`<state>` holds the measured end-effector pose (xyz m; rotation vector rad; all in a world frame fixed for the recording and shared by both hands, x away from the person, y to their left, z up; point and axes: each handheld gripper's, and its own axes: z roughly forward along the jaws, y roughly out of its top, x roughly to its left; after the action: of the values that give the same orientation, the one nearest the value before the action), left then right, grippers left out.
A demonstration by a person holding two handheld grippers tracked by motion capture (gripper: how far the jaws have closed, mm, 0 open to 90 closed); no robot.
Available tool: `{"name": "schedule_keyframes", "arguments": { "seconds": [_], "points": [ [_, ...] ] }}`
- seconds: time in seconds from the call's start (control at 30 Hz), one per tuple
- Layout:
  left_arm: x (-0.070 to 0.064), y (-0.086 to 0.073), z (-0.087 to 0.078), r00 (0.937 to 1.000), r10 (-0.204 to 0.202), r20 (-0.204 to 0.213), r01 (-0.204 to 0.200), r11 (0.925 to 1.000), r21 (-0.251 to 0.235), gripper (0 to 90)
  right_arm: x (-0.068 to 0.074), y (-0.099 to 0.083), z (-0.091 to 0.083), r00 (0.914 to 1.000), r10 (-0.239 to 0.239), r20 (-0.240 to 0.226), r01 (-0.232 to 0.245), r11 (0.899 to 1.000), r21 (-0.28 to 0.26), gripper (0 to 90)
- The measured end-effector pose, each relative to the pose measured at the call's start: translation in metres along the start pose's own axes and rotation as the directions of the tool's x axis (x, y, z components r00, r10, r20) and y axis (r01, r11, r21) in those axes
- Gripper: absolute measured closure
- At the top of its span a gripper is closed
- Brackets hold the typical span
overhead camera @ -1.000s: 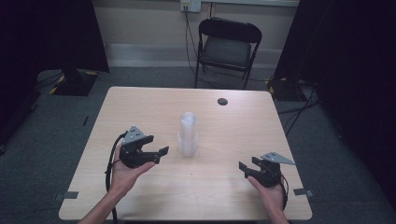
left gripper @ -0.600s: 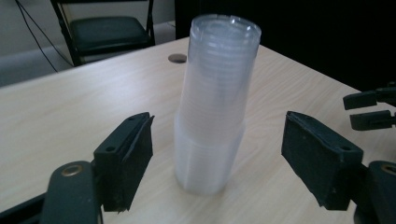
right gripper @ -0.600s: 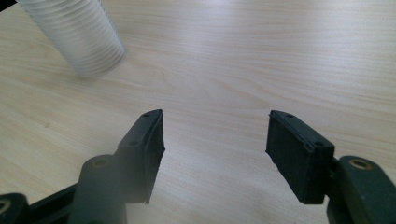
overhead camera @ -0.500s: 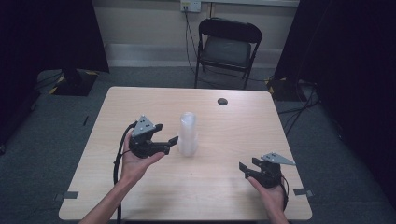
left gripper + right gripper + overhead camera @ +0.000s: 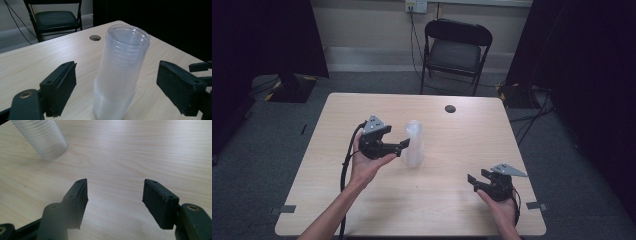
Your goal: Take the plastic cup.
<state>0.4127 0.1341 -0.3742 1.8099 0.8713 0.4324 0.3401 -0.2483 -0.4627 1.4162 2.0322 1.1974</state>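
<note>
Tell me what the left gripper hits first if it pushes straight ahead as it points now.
Most likely the tall stack of clear plastic cups: it stands upright on the light wooden table, centred between the left gripper's open jaws, untouched so far.

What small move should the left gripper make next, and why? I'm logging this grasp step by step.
Probably ease the left gripper slightly further forward, then close. Its jaws stand open on either side of the upright stack of clear plastic cups without touching it, on the light wooden table. The right gripper waits open, well apart.
</note>
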Motion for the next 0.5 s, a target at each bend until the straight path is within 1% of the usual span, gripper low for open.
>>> {"name": "schedule_keyframes", "arguments": {
  "seconds": [0.03, 0.07, 0.1, 0.2, 0.23, 0.3, 0.37, 0.4, 0.43, 0.5],
  "points": [
    [0.001, 0.000, 0.004, 1.0000, 0.005, 0.000, -0.005, 1.0000, 0.007, 15.7, 0.000, 0.000, 0.000, 1.0000, 0.000, 0.000, 0.000, 1.000, 0.001, 36.6],
    [0.001, 0.000, 0.007, 1.0000, -0.004, -0.008, 0.004, 0.9999, 0.012, 15.7, -0.001, 0.000, 0.001, 1.0000, 0.001, 0.005, -0.001, 1.000, 0.004, 36.6],
    [0.001, 0.001, 0.011, 0.9999, -0.009, -0.005, 0.009, 0.9999, 0.011, 16.2, -0.001, -0.001, 0.001, 1.0000, 0.005, 0.007, -0.005, 1.000, 0.008, 36.6],
    [0.000, 0.003, 0.019, 0.9999, 0.011, 0.006, -0.011, 0.9999, 0.010, 15.7, -0.002, -0.001, 0.001, 0.9999, 0.008, 0.006, -0.008, 1.000, 0.011, 36.6],
    [0.000, 0.004, 0.021, 1.0000, 0.002, 0.007, -0.002, 0.9999, 0.011, 15.9, -0.002, -0.002, 0.001, 0.9999, 0.011, 0.003, -0.011, 1.000, 0.012, 36.6],
    [-0.001, 0.004, 0.025, 0.9998, 0.003, 0.019, -0.003, 1.0000, 0.002, 16.1, -0.002, -0.002, 0.002, 0.9999, 0.010, 0.002, -0.010, 1.000, 0.014, 36.6],
    [-0.001, 0.004, 0.027, 0.9998, 0.008, 0.017, -0.009, 1.0000, 0.002, 16.1, -0.002, -0.002, 0.002, 1.0000, 0.009, 0.000, -0.009, 1.000, 0.015, 36.6],
    [-0.002, 0.004, 0.032, 0.9996, 0.021, 0.017, -0.022, 0.9997, 0.007, 16.2, -0.001, -0.002, 0.002, 1.0000, 0.006, -0.002, -0.006, 1.000, 0.016, 36.6],
    [-0.001, 0.004, 0.034, 0.9994, 0.025, 0.023, -0.025, 0.9997, 0.003, 16.1, -0.001, -0.002, 0.003, 1.0000, 0.005, -0.004, -0.005, 1.000, 0.020, 36.6],
    [-0.002, 0.004, 0.035, 0.9996, 0.024, 0.017, -0.024, 0.9997, -0.002, 16.7, -0.001, -0.002, 0.004, 1.0000, 0.001, -0.005, -0.001, 1.000, 0.020, 36.6]
  ]
}}
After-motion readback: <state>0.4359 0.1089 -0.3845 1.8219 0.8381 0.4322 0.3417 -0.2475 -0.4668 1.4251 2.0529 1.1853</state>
